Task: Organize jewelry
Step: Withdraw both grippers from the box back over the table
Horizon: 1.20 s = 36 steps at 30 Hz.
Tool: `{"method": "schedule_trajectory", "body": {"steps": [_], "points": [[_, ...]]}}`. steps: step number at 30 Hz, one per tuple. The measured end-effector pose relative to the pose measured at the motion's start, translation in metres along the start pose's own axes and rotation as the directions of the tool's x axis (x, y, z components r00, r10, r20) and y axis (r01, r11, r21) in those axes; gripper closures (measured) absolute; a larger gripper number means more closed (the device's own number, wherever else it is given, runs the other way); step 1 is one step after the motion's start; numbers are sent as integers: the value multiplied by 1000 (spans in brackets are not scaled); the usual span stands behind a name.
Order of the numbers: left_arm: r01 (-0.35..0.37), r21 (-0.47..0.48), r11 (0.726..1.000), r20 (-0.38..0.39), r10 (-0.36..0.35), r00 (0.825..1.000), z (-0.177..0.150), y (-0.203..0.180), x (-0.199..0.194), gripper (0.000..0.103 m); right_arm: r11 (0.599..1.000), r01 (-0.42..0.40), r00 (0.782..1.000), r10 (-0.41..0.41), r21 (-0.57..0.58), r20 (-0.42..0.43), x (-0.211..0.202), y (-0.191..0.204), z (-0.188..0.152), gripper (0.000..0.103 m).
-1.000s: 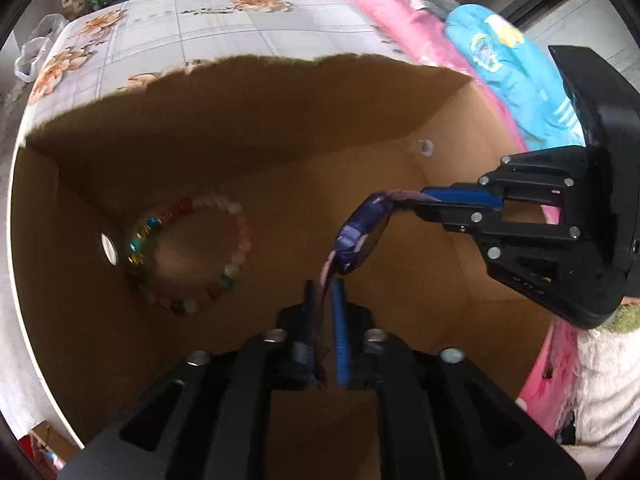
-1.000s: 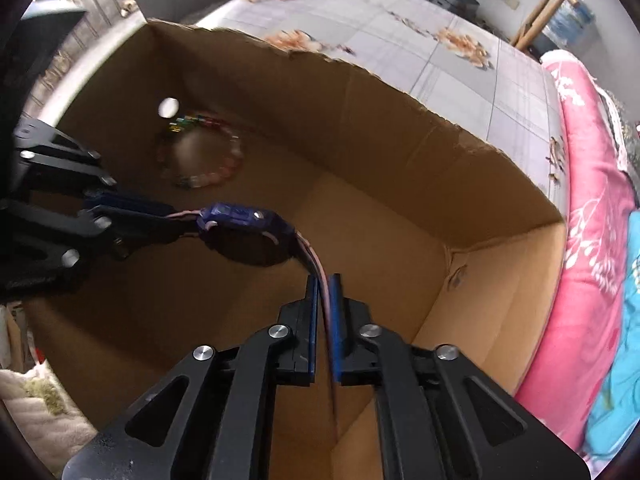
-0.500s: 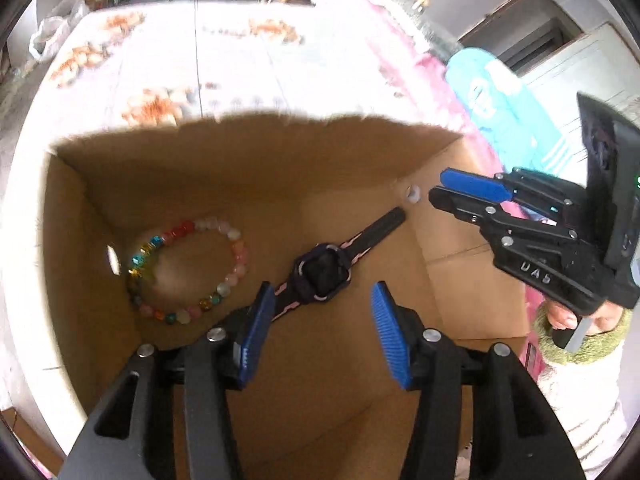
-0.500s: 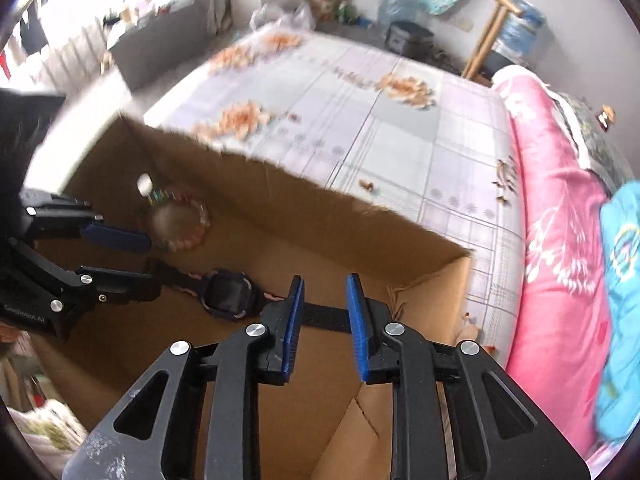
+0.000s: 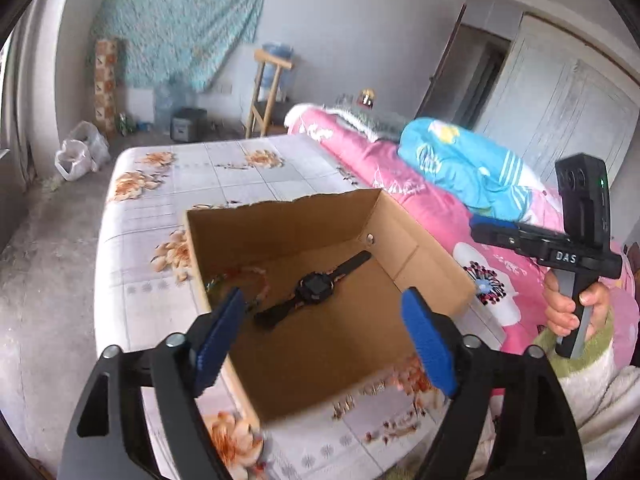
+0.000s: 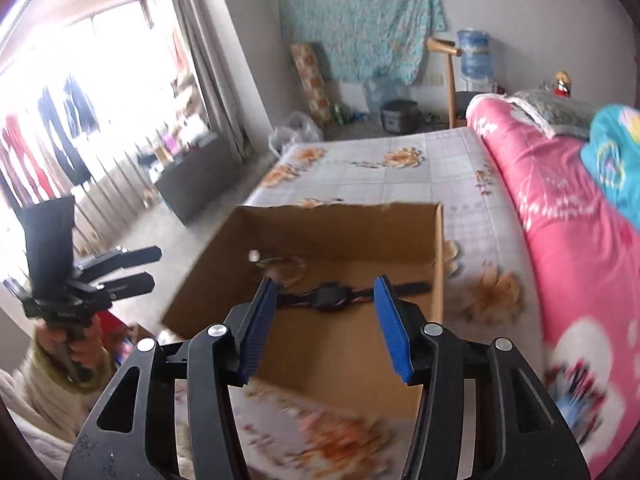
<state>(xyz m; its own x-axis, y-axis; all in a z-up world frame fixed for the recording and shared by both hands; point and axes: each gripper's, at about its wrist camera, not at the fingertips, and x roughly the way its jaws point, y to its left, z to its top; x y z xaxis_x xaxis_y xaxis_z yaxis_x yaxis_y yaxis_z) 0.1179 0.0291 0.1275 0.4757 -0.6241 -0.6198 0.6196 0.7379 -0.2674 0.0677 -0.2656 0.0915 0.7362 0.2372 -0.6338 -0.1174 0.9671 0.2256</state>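
Black wristwatch (image 5: 315,289) is lying flat in brown cardboard box (image 5: 436,268), strap diagonal, below both grippers; left gripper (image 5: 326,344) and right gripper (image 6: 324,326) jaws are opening, holding nothing.

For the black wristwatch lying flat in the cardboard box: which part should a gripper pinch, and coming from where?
Probably a strap end of the black wristwatch, approached from above through the open top of the brown cardboard box. The watch lies stretched flat on the floor; the thin straps suit a pinch across their width, and the walls block any sideways approach.
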Motion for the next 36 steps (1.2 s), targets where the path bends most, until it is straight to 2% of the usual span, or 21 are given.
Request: {"method": "schedule_trajectory", "body": {"steps": [4, 6, 9, 11, 14, 16, 18, 19, 22, 23, 26, 30, 33, 35, 36], "points": [[-33, -32, 999, -8, 32, 999, -41, 0, -18, 19, 1000, -11, 999, 10, 3, 34, -20, 22, -39, 40], [-89, -26, 996, -32, 88, 996, -64, -5, -18, 18, 1000, 10, 1000, -10, 9, 18, -21, 30, -60, 34], [-120, -26, 992, -76, 118, 990, -91, -11, -12, 17, 997, 76, 997, -76, 21, -13, -12, 36, -86, 20], [-145, -34, 989, -115, 140, 983, -109, -15, 0, 16, 985, 171, 984, -171, 11, -46, -1, 39, -105, 18], [-179, -44, 983, -173, 169, 970, -132, -20, 23, 16, 964, 264, 959, -261, 10, -112, 16, 39, -126, 14], [-202, -33, 979, -199, 191, 961, -143, -23, 38, 16, 954, 299, 946, -295, 5, -137, 20, 40, -136, 9], [-227, -6, 974, -210, 220, 953, -150, -27, 48, 16, 946, 324, 937, -318, 16, -147, 22, 40, -142, 8], [-233, 2, 973, -214, 228, 950, -150, -28, 52, 16, 930, 368, 921, -363, 14, -139, 22, 39, -144, 8], [-233, 21, 972, -206, 233, 951, -151, -31, 61, 16, 825, 564, 820, -563, -19, -101, 25, 44, -147, 8], [-239, 26, 971, -205, 240, 949, -152, -31, 64, 15, 810, 586, 805, -586, -33, -95, 28, 44, -147, 8], [-266, 46, 963, -209, 269, 940, -152, -30, 71, 12, 789, 613, 785, -615, -50, -76, 30, 48, -147, 8], [-293, 37, 955, -215, 294, 931, -152, -25, 79, 11, 794, 605, 794, -607, -59, -20, 28, 56, -142, 8], [-317, 23, 948, -225, 314, 922, -151, -20, 86, 10, 835, 548, 836, -548, -53, 18, 26, 59, -133, 8], [-332, 13, 943, -241, 325, 914, -150, -16, 90, 9, 871, 487, 873, -487, -55, 18, 31, 57, -128, 8], [-333, 11, 943, -244, 325, 914, -150, -15, 91, 8, 879, 473, 881, -473, -56, 16, 33, 57, -126, 8]]}}
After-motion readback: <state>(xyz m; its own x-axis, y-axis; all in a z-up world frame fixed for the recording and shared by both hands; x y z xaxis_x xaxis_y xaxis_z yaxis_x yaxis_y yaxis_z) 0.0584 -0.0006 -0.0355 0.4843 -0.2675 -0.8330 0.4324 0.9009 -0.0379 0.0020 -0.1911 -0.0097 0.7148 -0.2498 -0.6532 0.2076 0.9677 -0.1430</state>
